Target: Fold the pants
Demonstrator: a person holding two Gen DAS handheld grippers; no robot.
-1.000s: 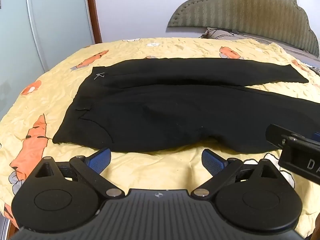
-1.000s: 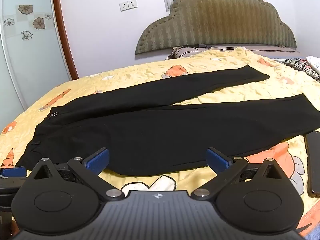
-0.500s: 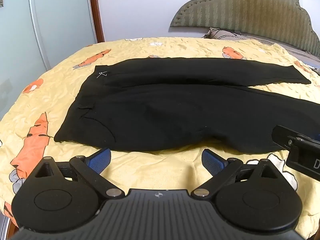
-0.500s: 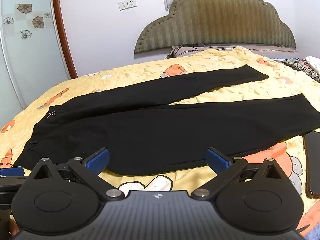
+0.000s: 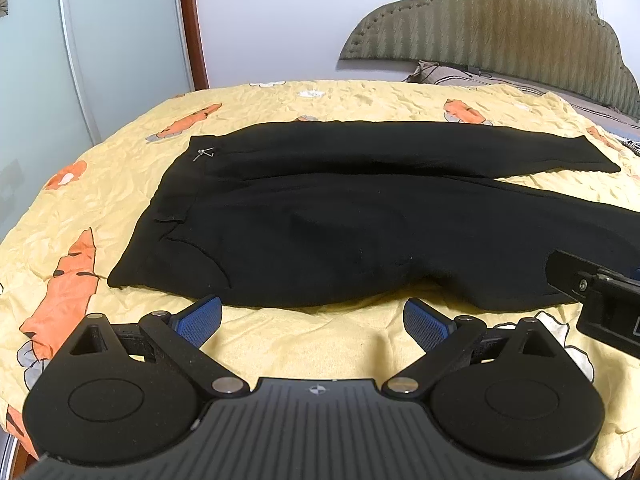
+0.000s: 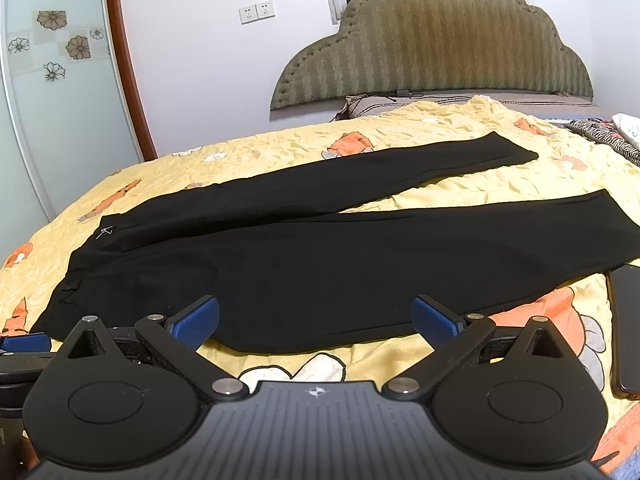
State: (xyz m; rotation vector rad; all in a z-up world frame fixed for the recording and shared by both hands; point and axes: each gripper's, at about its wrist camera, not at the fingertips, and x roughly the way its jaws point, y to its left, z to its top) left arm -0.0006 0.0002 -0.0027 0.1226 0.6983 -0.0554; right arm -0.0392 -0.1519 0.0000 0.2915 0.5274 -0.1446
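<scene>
Black pants (image 5: 340,216) lie flat on a yellow bedspread (image 5: 320,340), waistband to the left, both legs spread apart to the right. They also show in the right wrist view (image 6: 340,252). My left gripper (image 5: 312,318) is open and empty, just in front of the near edge of the hip area. My right gripper (image 6: 316,316) is open and empty, at the near edge of the nearer leg. Part of the right gripper (image 5: 600,296) shows at the right edge of the left wrist view.
A dark phone (image 6: 628,324) lies on the bedspread to the right of the nearer leg's hem. A padded headboard (image 6: 432,48) and pillows stand at the far end. Patterned clothing (image 6: 604,136) lies at the far right. A glass door (image 5: 60,80) stands at the left.
Both grippers have shifted slightly, and the pants have slid a little in each view. Both stay open and empty.
</scene>
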